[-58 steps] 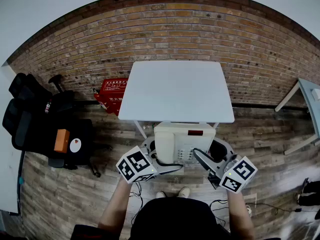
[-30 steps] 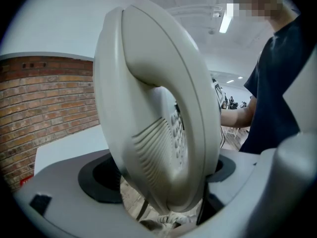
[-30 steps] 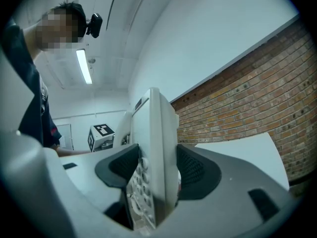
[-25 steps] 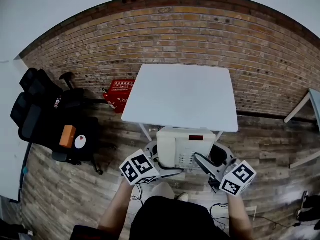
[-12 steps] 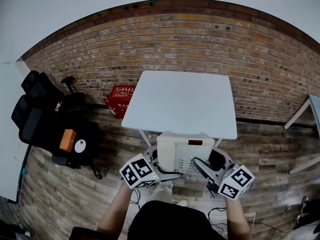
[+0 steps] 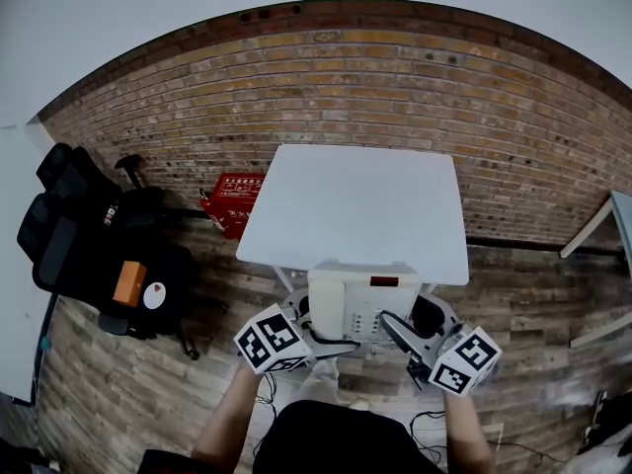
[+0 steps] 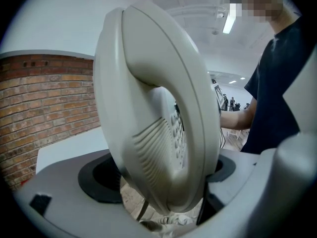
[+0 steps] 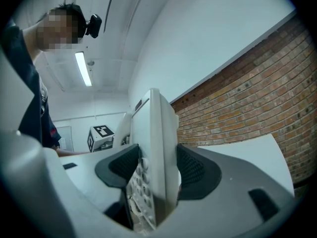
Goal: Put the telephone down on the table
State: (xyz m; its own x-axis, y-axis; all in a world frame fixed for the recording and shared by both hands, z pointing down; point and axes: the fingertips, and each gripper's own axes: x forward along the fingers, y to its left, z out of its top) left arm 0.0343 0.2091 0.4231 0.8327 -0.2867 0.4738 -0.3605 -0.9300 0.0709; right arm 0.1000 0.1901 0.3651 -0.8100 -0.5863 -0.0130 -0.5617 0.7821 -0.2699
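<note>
A cream desk telephone [image 6: 363, 299] with a handset on its left and a red window is held in the air at the near edge of the white table [image 6: 355, 205]. My left gripper [image 6: 312, 330] is shut on the handset side [image 7: 163, 133]. My right gripper [image 6: 410, 332] is shut on the telephone's right edge [image 8: 156, 157], its dark pads pressed against both faces. The telephone's far end overlaps the table's near edge in the head view; I cannot tell whether it touches.
A brick wall [image 6: 355, 77] runs behind the table. A red crate [image 6: 233, 201] sits on the wooden floor at the table's left. Black office chairs [image 6: 89, 235] stand further left. Another table's corner [image 6: 617, 215] shows at the right edge.
The telephone and both grippers have come closer to the table; its far end now reaches the table's near edge. Both grips are unchanged.
</note>
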